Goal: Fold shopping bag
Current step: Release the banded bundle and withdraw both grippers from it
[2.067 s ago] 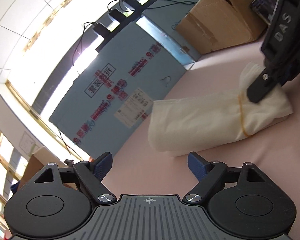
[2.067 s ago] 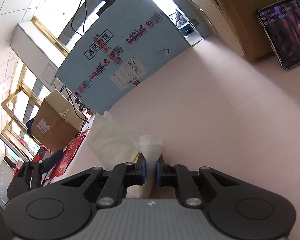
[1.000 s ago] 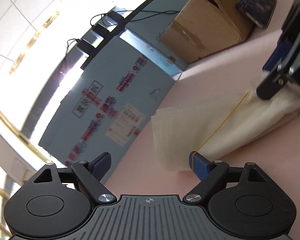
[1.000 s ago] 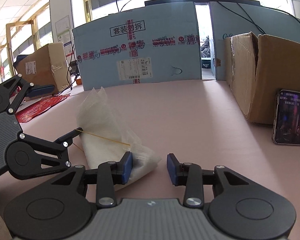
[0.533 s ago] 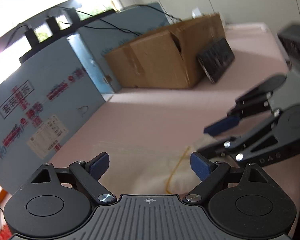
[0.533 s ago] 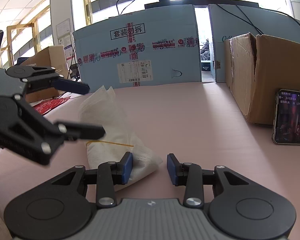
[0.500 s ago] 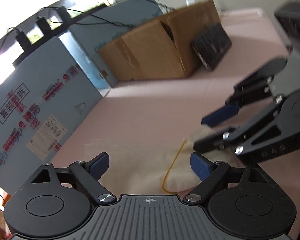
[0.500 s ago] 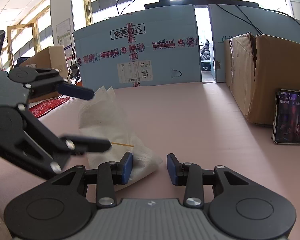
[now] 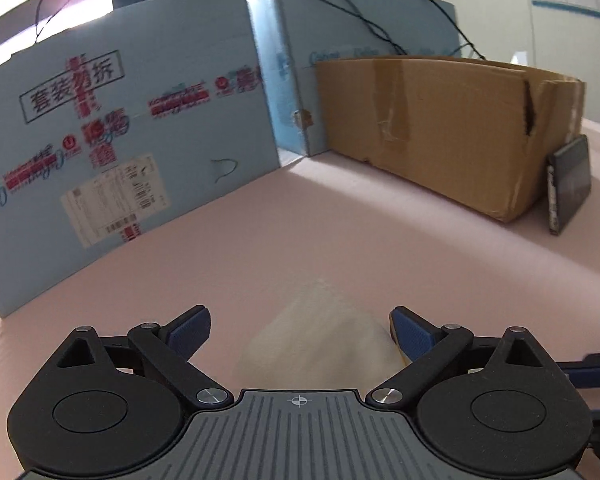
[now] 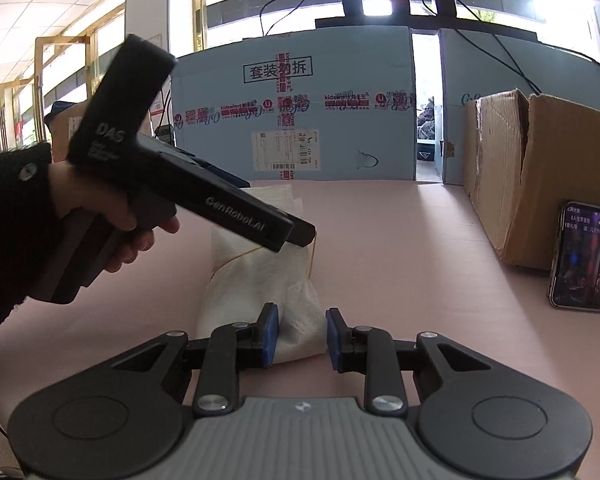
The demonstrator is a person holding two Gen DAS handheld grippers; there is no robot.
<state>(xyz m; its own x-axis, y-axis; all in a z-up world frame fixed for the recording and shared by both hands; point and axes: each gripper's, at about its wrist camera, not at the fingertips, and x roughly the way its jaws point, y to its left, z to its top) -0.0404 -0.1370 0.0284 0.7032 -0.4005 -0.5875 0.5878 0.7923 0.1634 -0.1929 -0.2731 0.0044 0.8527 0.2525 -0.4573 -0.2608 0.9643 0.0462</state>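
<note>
One folded shopping bag on a pink table, with two grippers over it.

One left gripper, held in one hand, has jaws spread wide and opening above the bag's blurred far part, pads clear of it; one yellow rubber band runs from its fingertip around the bag. One right gripper has jaws closing around the bag's near end, pads not yet pressing. One brown cardboard box, one phone and two blue panels stand behind.
</note>
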